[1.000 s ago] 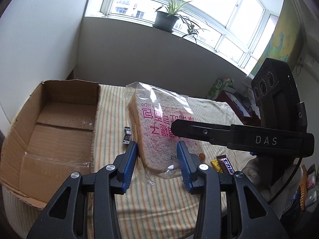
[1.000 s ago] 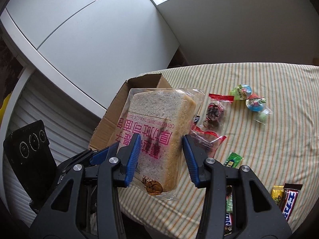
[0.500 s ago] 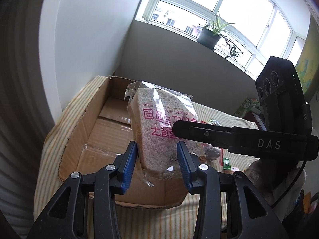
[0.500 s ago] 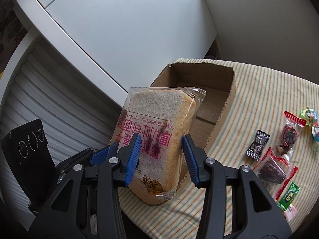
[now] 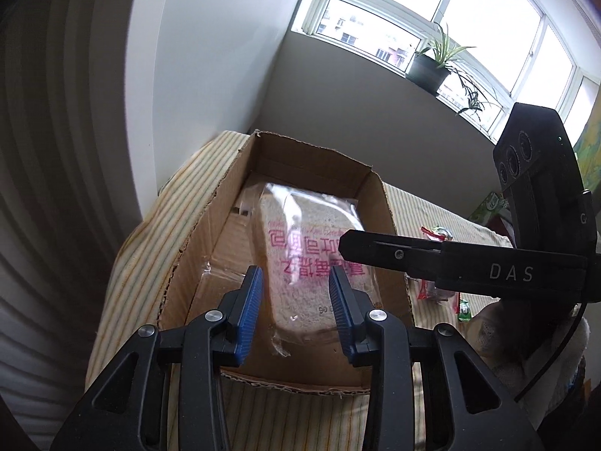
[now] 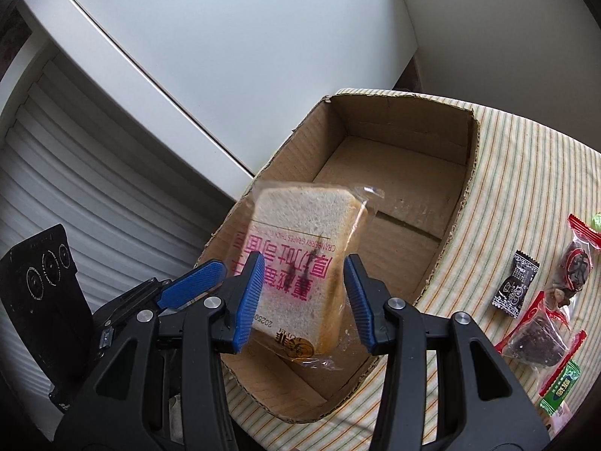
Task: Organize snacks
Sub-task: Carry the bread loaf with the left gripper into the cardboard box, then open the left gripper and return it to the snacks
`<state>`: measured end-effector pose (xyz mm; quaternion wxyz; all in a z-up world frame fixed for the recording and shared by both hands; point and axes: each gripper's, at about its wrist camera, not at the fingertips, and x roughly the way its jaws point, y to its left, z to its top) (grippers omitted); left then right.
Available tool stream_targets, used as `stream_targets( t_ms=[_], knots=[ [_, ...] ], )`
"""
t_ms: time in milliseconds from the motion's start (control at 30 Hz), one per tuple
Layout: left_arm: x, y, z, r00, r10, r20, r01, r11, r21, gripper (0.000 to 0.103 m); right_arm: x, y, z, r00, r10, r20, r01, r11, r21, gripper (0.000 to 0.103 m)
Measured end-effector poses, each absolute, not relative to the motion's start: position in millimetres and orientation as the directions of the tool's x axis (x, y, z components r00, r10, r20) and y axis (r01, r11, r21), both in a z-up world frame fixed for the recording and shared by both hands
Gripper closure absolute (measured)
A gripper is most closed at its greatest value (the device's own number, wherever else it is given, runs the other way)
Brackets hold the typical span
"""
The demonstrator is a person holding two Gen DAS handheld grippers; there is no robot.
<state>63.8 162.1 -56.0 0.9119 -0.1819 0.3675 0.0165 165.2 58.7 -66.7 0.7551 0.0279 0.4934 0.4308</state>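
Note:
A bagged loaf of sliced bread (image 5: 300, 233) with pink print hangs tilted inside the open cardboard box (image 5: 319, 165). My left gripper (image 5: 296, 268) has its jaws closing around the loaf's lower end. A strip of cardboard shows between its left pad and the loaf. In the right wrist view the bread (image 6: 300, 233) is blurred, and my right gripper (image 6: 302, 257) is shut on its lower part. The right gripper's black finger (image 5: 394, 253) crosses the bag's face. A blue pad (image 6: 191, 282) of the left gripper shows at the left.
The box (image 6: 398, 116) stands at the corner of a striped tablecloth (image 6: 526, 173), close to a white wall. Right of it lie a black sweet packet (image 6: 516, 283), red-sealed snack bags (image 6: 533, 338) and a green packet (image 6: 561, 394). A gloved hand (image 5: 499, 334) holds the right gripper.
Both grippers carried the bread from above the tablecloth to over the box. The loaf now looks smaller and sits lower in the box, and a gap has appeared at the left gripper's left pad.

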Motion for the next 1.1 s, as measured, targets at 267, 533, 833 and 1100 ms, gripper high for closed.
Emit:
stream_targets(
  t_ms=[267,533,833,1100],
  knots=[
    [57,155,-43,0.748,-0.092,-0.657,-0.153,0.939,-0.307,0.068,156,33,-49,0.188,0.678,-0.710,-0.633,0.637,0.441,0.057],
    [48,131,-33,0.760,-0.117,-0.639,-0.112,0.945,-0.307,0.068,142,-8,-34,0.274,0.640,-0.718,-0.615,0.691,0.380,0.050],
    [41,91,-27,0.751,-0.166,-0.639,-0.046,0.952,-0.302,0.068,128,-96,-28,0.418,0.542,-0.729,-0.522,0.800,0.295,0.038],
    [41,49,-32,0.721,-0.236,-0.652,0.033,0.951,-0.308,0.068,112,-175,-36,0.515,0.438,-0.737,-0.415,0.880,0.232,0.028]
  ],
)
